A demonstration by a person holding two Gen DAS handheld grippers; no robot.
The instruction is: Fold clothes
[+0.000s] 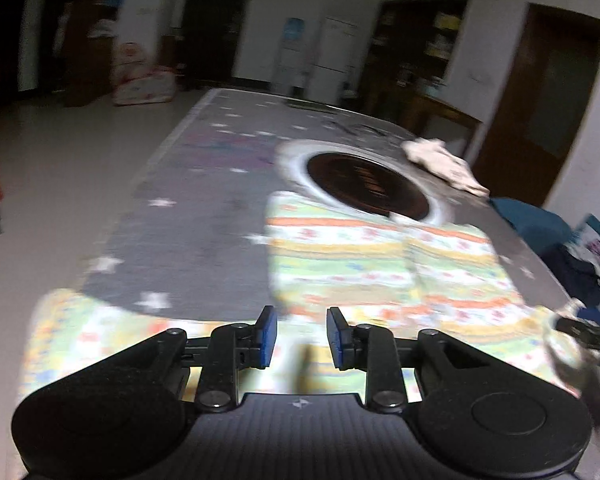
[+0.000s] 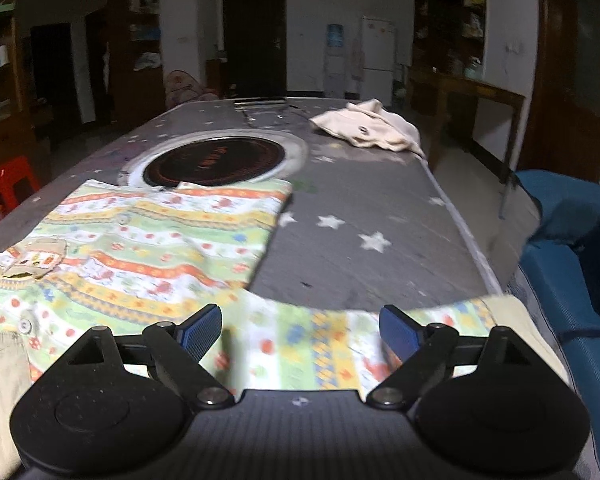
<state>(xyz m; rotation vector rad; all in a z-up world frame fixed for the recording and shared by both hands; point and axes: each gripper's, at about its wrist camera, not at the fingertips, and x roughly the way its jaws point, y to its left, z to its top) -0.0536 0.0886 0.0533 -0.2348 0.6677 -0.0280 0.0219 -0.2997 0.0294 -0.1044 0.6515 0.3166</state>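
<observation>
Below, striped shirt [image 2: 168, 240] on starred table cover [image 2: 360, 208] — cream garment [image 2: 372, 128] apart.

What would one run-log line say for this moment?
task: fold clothes | striped garment: spread on table | left gripper: open, empty | right gripper: open wide over sleeve

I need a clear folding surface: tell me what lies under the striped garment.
The striped garment lies on a grey star-print table cover; its far edge overlaps the rim of the round hotplate. Anything else beneath it is hidden.
</observation>
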